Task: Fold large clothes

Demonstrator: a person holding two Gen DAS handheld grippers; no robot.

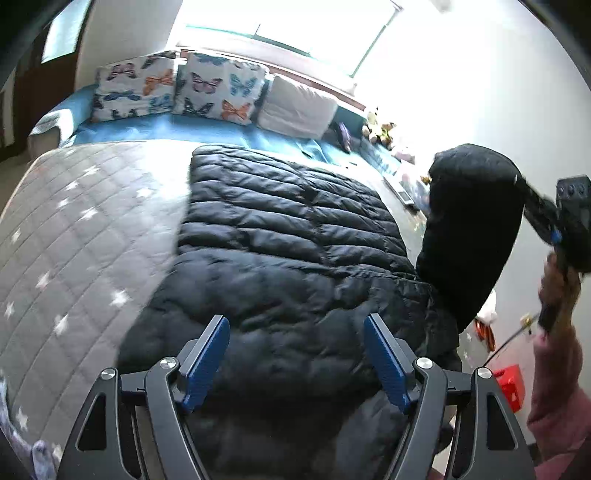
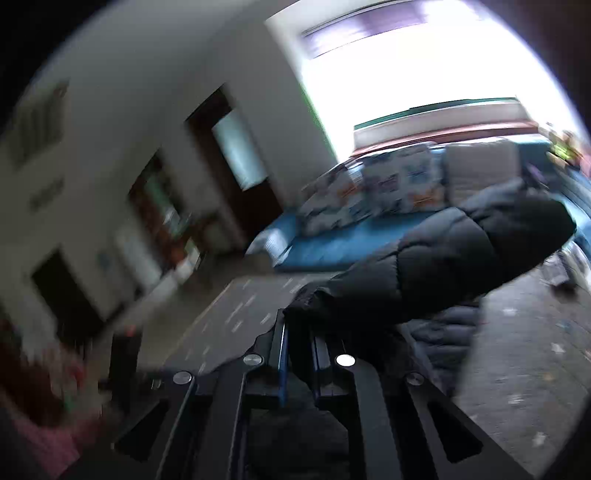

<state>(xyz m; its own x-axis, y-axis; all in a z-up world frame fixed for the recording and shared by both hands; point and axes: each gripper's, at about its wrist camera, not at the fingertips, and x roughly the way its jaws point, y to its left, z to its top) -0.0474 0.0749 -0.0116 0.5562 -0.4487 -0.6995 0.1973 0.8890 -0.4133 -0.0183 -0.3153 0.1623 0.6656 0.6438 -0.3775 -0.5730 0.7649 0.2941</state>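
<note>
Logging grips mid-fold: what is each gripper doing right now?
Left gripper: open, empty, above the jacket.
Right gripper: closed on the jacket's sleeve, lifting it.

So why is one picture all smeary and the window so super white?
Right wrist view: the room is smeared by motion blur, though the right gripper and the black jacket sleeve look sharper. Left wrist view: mostly sharp, fisheye-curved bed, window glare washing out the top right.

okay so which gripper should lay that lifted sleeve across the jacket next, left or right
Right, most likely. The right hand-held gripper is already shut on the lifted sleeve of the black puffer jacket and can carry it across. The left hand-held gripper is open above the jacket's near edge, holding nothing.
</note>
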